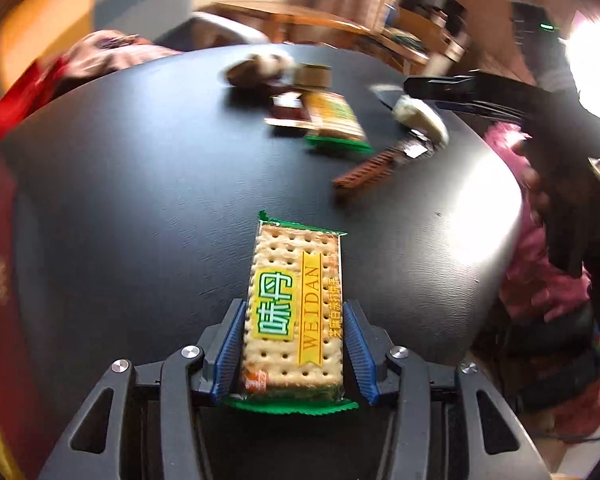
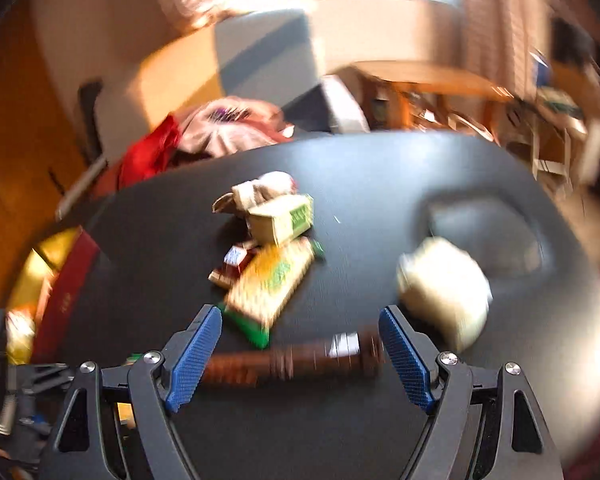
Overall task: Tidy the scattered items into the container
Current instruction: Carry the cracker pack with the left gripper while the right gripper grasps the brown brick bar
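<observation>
The left claw [image 1: 294, 344] clamps a green-edged cracker packet [image 1: 296, 308] above the black counter [image 1: 120, 208]. The right claw [image 2: 300, 354] gapes, released, around a brown ridged wrapper [image 2: 292, 360] beside the cream pouch [image 2: 444, 288].

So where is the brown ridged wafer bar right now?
In the right wrist view the brown ridged wafer bar lies crosswise on the black table, between the open right gripper's fingers, just below the cracker packet.

A black table [image 1: 140, 184] fills both views, with sunlight glaring off its right side. Behind its far edge lie a pinkish cap [image 2: 228, 124] and a red cloth [image 2: 152, 152], touching. Wooden furniture [image 2: 440, 80] stands farther back, blurred.
</observation>
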`<state>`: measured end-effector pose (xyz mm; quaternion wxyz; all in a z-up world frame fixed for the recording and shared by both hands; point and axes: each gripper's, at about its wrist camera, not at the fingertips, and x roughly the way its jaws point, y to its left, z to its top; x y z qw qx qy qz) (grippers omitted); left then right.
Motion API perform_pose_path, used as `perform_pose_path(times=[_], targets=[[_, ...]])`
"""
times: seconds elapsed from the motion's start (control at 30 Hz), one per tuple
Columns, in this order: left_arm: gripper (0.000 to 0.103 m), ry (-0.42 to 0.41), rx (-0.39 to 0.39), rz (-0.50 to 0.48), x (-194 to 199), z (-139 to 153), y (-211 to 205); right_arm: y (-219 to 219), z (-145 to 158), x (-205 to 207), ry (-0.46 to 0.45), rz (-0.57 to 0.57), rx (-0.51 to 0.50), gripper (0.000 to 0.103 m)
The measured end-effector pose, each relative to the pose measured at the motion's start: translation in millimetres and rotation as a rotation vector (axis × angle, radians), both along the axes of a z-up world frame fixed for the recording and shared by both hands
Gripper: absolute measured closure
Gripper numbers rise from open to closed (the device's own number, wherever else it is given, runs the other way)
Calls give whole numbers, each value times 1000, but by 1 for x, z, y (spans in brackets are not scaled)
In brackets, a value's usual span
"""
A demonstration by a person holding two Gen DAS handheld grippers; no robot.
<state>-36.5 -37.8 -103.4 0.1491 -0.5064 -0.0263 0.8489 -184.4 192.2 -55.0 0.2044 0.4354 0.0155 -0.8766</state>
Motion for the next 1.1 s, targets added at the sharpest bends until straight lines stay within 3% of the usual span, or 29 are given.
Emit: perform_pose_path(times=[0.07,0.17,0.23,0.37,0.5,0.63,0.83,0.93,1.1], targets=[[54,16,-26,33,5,-1,-9,-11,-11,-26,-74,35,53,21],[53,18,-4,52,10,-1,-19,-9,-37,-42,-222,14,124,20],[52,28,-18,45,11,-1,-15,-5,-46,-35,-288,10,127,19],[40,41,6,39,17,0,-17,1,-46,4,-330,57,59,19],[40,74,-15,17,19,7,-13,3,-43,40,-309,85,10,20],[40,116,-54,-1,21,18,-11,8,-33,64,-213,83,46,37],[39,90,-55,-6,10,15,-15,2,-26,58,-170,92,100,51],[39,67,-41,-4,6,11,-19,-17,-32,51,-182,156,158,67],[39,61,-61,-22,1,7,-14,-35,-42,42,-203,236,242,69]])
